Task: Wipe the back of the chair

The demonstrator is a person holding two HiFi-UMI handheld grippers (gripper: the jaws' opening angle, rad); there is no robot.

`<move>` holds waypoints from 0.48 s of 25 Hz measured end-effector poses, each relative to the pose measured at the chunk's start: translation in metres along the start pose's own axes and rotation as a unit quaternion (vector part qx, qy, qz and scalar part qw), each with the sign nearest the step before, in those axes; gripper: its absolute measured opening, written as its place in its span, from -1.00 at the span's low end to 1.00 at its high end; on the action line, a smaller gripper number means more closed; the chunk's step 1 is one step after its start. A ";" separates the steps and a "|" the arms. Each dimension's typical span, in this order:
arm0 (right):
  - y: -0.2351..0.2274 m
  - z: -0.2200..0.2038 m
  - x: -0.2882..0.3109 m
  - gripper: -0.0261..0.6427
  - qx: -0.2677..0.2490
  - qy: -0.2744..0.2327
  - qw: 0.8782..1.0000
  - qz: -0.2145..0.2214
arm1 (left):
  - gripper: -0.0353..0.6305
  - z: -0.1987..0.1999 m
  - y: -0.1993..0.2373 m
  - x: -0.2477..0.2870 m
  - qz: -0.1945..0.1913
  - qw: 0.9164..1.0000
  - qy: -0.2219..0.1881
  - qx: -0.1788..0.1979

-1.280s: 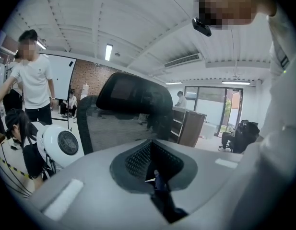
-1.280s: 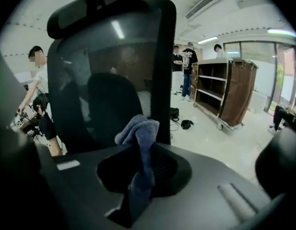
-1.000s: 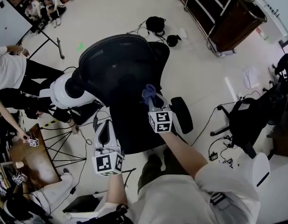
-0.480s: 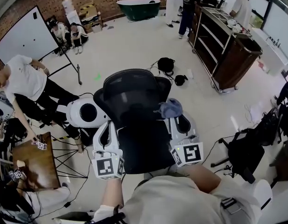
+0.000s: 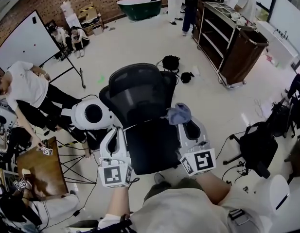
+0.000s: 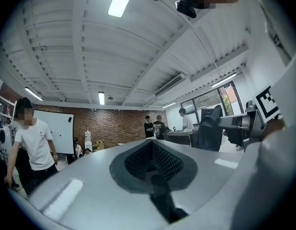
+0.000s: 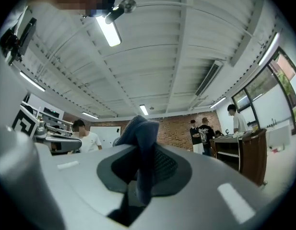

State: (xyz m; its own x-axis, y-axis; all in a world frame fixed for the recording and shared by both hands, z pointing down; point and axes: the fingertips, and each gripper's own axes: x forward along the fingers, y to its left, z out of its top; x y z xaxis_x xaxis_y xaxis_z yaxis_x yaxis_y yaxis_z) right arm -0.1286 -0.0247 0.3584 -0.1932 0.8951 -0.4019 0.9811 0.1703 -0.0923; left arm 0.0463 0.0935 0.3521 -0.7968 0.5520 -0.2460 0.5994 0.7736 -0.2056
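Observation:
A black office chair stands in the middle of the head view, its mesh back (image 5: 135,89) facing away and its seat (image 5: 152,149) nearer me. My right gripper (image 5: 183,124) is beside the seat's right edge, above the armrest, and is shut on a blue cloth (image 5: 179,113). In the right gripper view the cloth (image 7: 144,138) sticks up from the closed jaws of the gripper (image 7: 140,176), which points at the ceiling. My left gripper (image 5: 114,131) is at the seat's left edge. Its jaws look closed with nothing between them (image 6: 152,159).
A white round machine (image 5: 91,114) stands left of the chair, with a person in a white shirt (image 5: 23,89) beyond it. A whiteboard (image 5: 21,38) is far left, a wooden cart (image 5: 237,38) far right. A second black chair (image 5: 259,147) and cables lie right. A small wooden table (image 5: 35,166) is lower left.
The right gripper with the cloth has come off the chair back and moved down and right beside the seat. The head view has tilted up. The left gripper has stayed near the seat's left edge.

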 end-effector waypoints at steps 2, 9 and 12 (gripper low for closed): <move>0.009 -0.008 -0.053 -0.77 0.006 -0.005 1.000 0.013 | -0.82 -0.002 -0.031 -0.044 0.009 1.000 -0.012 0.011; 0.017 0.009 -0.226 -0.78 0.003 -0.029 0.998 0.052 | -0.82 0.016 -0.144 -0.189 0.034 0.998 -0.048 0.021; 0.023 0.028 -0.286 -0.78 0.011 -0.027 0.998 0.063 | -0.82 0.024 -0.188 -0.242 0.040 0.998 -0.037 0.010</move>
State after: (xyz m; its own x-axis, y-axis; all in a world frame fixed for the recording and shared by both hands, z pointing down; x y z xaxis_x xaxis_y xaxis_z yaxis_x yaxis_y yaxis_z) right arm -0.0514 -0.2885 0.4458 -0.0701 0.8854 -0.4596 0.9971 0.0486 -0.0584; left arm 0.1284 -0.1932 0.4278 -0.7393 0.5858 -0.3321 0.6624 0.7215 -0.2017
